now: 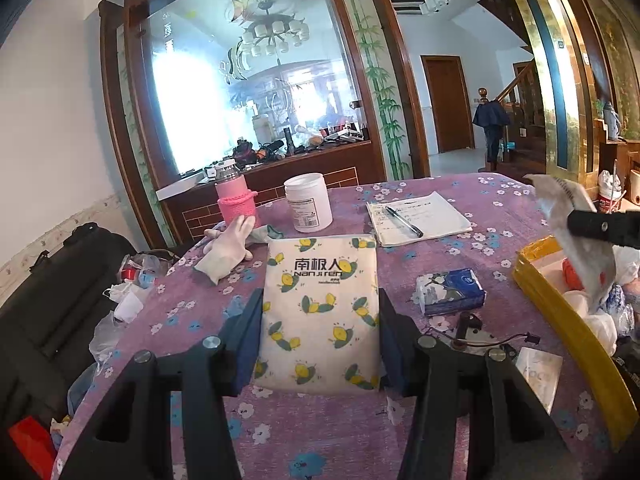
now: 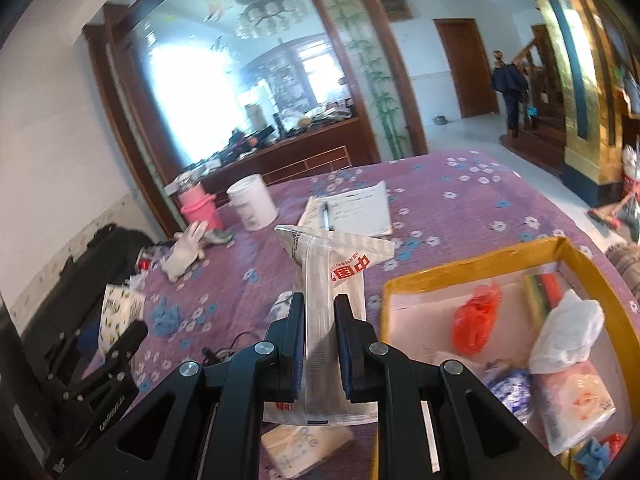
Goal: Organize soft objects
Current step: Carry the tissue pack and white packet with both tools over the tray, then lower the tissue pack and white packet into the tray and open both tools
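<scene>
The right gripper point(image 2: 319, 344) pinches a limp plastic packet point(image 2: 332, 280) above the table beside the yellow box point(image 2: 472, 270), the left gripper point(image 1: 320, 344) clamps a tissue pack point(image 1: 320, 312), and the floppy packet may snag the box rim.

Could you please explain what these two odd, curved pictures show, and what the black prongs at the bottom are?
The black prongs are two-finger grippers, one held in each of a person's hands; no robot arm is involved. Each picture comes from a fisheye camera on one gripper, looking along its fingers.

In the left view, the left gripper is closed on a lemon-print tissue pack. In the right view, the right gripper is shut on a flat clear packet beside a yellow-rimmed box that holds bags and soft items.

On the purple flowered tablecloth lie a white glove, a pink bottle, a white jar, a notepad with a pen and a blue tissue packet.
</scene>
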`<state>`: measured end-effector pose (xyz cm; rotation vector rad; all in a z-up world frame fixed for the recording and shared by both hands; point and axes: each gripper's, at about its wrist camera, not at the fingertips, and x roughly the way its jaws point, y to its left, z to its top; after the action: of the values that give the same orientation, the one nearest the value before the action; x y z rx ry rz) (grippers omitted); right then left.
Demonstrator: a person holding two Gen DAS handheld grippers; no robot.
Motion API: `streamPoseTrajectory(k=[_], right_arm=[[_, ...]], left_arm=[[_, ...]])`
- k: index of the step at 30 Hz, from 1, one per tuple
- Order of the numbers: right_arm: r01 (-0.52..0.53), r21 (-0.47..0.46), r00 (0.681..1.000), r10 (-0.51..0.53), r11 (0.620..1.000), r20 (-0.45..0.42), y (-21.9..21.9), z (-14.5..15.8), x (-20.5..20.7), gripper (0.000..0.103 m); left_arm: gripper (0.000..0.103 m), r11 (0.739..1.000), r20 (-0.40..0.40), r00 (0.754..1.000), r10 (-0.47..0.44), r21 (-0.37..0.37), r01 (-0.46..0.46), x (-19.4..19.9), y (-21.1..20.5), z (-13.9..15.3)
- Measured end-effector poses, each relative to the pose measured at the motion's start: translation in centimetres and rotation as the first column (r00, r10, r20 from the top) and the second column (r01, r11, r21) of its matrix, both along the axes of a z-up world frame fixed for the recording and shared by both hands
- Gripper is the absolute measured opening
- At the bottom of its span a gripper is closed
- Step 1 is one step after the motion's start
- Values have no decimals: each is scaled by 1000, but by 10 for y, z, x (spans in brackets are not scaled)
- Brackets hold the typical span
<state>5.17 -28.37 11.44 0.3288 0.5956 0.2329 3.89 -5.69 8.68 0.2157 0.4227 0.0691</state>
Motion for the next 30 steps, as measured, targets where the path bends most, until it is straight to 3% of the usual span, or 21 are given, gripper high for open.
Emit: streamPoseTrajectory(k=[7, 13, 16, 19, 23, 27, 30], right_arm=[[133, 85, 991, -134, 988, 4, -54, 11, -5, 15], [231, 154, 973, -228, 961, -41, -103, 11, -8, 15], [290, 129, 957, -284, 948, -68, -121, 10, -8, 15], [355, 98, 931, -342, 930, -128, -143, 1, -3, 15], [386, 101, 910, -360, 917, -206, -163, -13, 1, 15], [410, 52, 885, -383, 911, -265, -171, -26, 5, 16], [413, 42, 873, -382, 910, -303, -175, -34, 6, 16]], left_arm=[[51, 997, 9, 999, -50, -59, 51, -14, -10, 19], [51, 981, -21, 982, -185, -66, 184, -30, -58, 41], [51, 949, -76, 951, -299, -126, 288, -31, -93, 49], [51, 898, -161, 893, -420, -216, 383, -22, -135, 46], [51, 855, -260, 823, -505, -283, 435, -6, -181, 27], [51, 834, -378, 749, -543, -344, 431, 8, -216, -9], [51, 840, -426, 730, -534, -361, 405, 17, -223, -28]])
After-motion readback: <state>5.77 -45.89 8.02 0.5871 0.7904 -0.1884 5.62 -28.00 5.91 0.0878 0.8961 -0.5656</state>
